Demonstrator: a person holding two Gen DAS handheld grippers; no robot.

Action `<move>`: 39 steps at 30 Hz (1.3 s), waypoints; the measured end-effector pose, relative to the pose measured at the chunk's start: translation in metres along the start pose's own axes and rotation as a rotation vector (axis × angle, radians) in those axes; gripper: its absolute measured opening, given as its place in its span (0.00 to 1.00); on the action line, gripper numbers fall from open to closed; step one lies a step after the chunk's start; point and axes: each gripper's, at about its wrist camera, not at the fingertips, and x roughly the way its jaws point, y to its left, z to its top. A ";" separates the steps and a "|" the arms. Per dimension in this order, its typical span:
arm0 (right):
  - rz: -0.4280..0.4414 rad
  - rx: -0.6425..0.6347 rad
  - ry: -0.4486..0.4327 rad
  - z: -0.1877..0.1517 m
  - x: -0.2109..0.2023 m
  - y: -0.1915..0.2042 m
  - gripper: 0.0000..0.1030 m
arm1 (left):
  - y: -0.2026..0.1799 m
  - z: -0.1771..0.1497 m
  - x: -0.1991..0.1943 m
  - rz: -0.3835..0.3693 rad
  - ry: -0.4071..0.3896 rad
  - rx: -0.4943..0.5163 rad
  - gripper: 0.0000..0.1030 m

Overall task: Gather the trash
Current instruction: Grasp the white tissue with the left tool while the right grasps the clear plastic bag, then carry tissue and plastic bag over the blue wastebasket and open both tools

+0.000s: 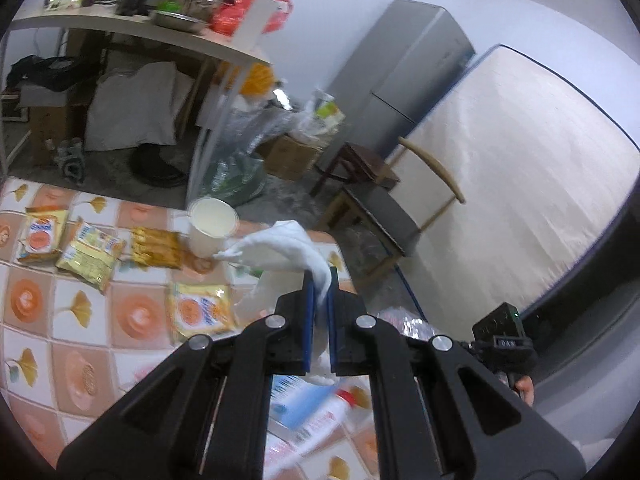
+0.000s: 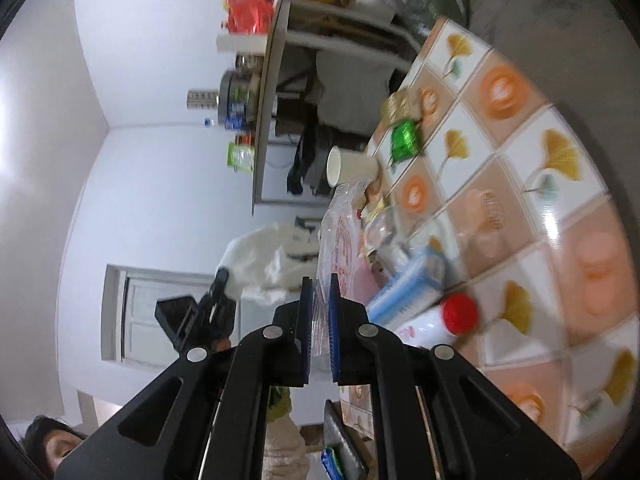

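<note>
- Blue-padded fingers (image 1: 308, 320) of the left gripper (image 1: 320, 292) are nearly closed on a crumpled white tissue (image 1: 288, 244), which runs down between the pads and fans out above their tips; the pinch low on the wad seems meant to keep it from slipping while it is carried.
- Lifted off the worktop (image 1: 80, 320), the tissue hangs over the edge region, beside a clear plastic bag (image 2: 340, 240), probably so it can be dropped into that bag.
- Right gripper (image 2: 320, 292): its fingers (image 2: 334, 320) are close together with a thin layer of the clear plastic bag between them; I judge this a hold on the bag's rim, to keep the mouth up and open.
- From the right wrist view the left gripper and its tissue sit just beside the bag's upper edge, which fits a two-handed hand-off: one holds the container, the other feeds it.
- Farther out on the tiled worktop lie more candidates for collecting: a white paper cup (image 1: 211, 226), yellow snack wrappers (image 1: 90, 252), a gold wrapper (image 1: 156, 247) and a green foil wrapper (image 2: 405, 138).
- A blue-and-white box (image 2: 408, 284) and a red-capped white bottle (image 2: 436, 320) lie close to the bag; whether these count as trash I cannot tell.
</note>
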 end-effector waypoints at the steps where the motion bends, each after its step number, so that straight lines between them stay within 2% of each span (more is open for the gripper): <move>1: -0.001 0.005 -0.018 -0.002 -0.012 -0.003 0.07 | -0.010 -0.006 0.001 -0.018 0.010 0.008 0.04; 6: -0.018 0.027 -0.157 -0.021 -0.086 -0.022 0.07 | -0.056 -0.033 0.016 -0.096 0.056 0.042 0.04; 11: -0.043 0.098 -0.302 -0.047 -0.162 -0.060 0.07 | -0.114 -0.064 0.056 -0.196 0.144 0.090 0.04; 16: -0.089 0.181 -0.438 -0.071 -0.231 -0.107 0.07 | -0.178 -0.102 0.121 -0.266 0.286 0.159 0.04; 18: -0.139 0.206 -0.486 -0.078 -0.252 -0.123 0.07 | -0.205 -0.121 0.155 -0.280 0.352 0.186 0.04; 25: -0.298 0.294 -0.607 -0.093 -0.307 -0.179 0.07 | -0.278 -0.197 0.261 -0.220 0.563 0.318 0.04; 29: -0.295 0.356 -0.634 -0.099 -0.325 -0.218 0.07 | -0.314 -0.242 0.313 -0.203 0.657 0.361 0.04; 32: -0.331 0.403 -0.666 -0.102 -0.337 -0.250 0.07 | -0.336 -0.271 0.351 -0.189 0.730 0.372 0.04; 38: -0.392 0.452 -0.704 -0.093 -0.341 -0.296 0.08 | -0.371 -0.311 0.404 -0.156 0.809 0.410 0.04; 39: -0.400 0.458 -0.709 -0.090 -0.341 -0.302 0.11 | -0.373 -0.314 0.409 -0.152 0.814 0.413 0.04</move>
